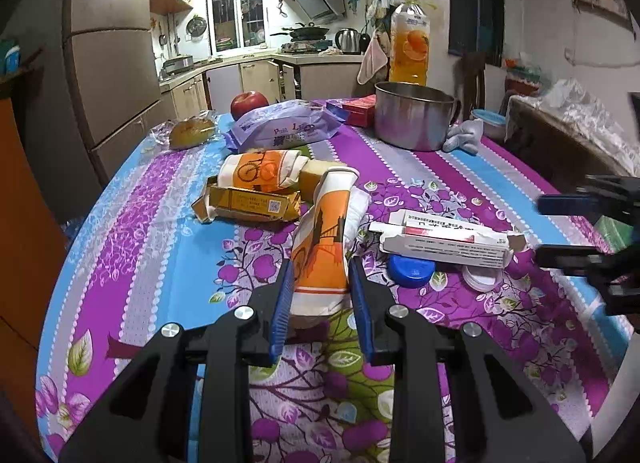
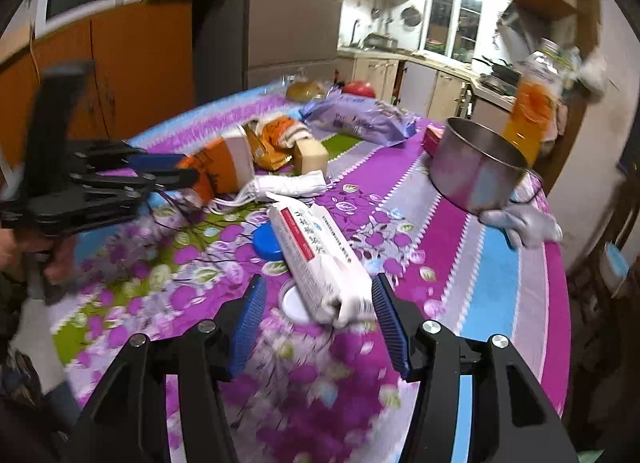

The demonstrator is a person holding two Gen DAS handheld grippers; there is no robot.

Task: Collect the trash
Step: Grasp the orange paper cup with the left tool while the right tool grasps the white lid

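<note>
My left gripper is shut on an orange and white paper cup, its blue pads pressed on the cup's sides; the cup also shows in the right wrist view. A second cup of the same kind lies behind it on a crushed yellow carton. My right gripper is open, its pads either side of the near end of a white and red cardboard box, not touching. A blue cap and a white cap lie beside the box.
A steel pot, an orange juice bottle, a purple snack bag, an apple, a wrapped bun and a red box stand at the table's far side. A crumpled grey cloth lies by the pot.
</note>
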